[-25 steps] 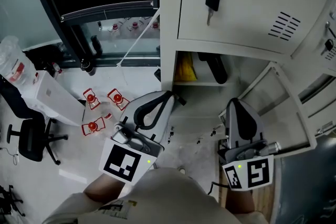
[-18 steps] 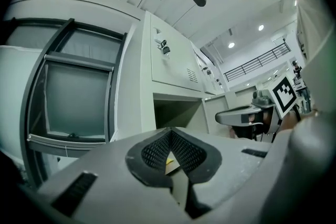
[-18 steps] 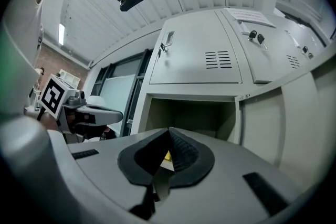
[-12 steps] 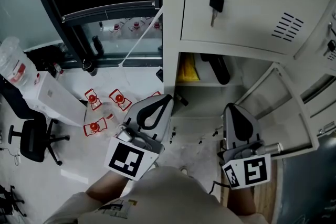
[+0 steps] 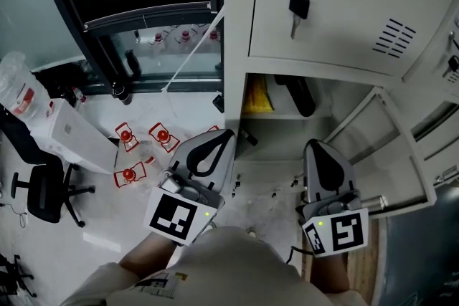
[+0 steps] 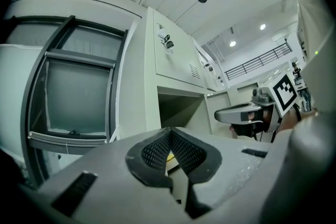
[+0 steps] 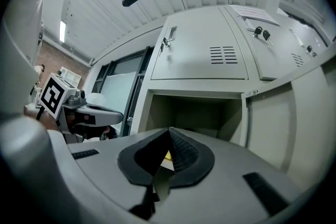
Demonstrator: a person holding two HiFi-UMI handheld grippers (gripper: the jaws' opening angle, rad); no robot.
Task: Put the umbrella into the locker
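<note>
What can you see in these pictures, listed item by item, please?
locker: one, off-white, ahead; lower compartment open
locker door: one, off-white, swung open at right
key: one, black-headed, hanging from the upper door's lock
umbrella: one, black, inside the open compartment
yellow item: one, left of the umbrella, same compartment
bottles: at least three, red-capped, floor at left
box: one, white, on the floor
office chair: one, black, far left
left hand-held gripper: grey, shut, empty, facing the compartment
right hand-held gripper: grey, shut, empty, likewise

Two hand-held grippers [image 5: 228,132] [image 5: 314,145], one umbrella [image 5: 298,94], one chair [image 5: 41,191].
</note>
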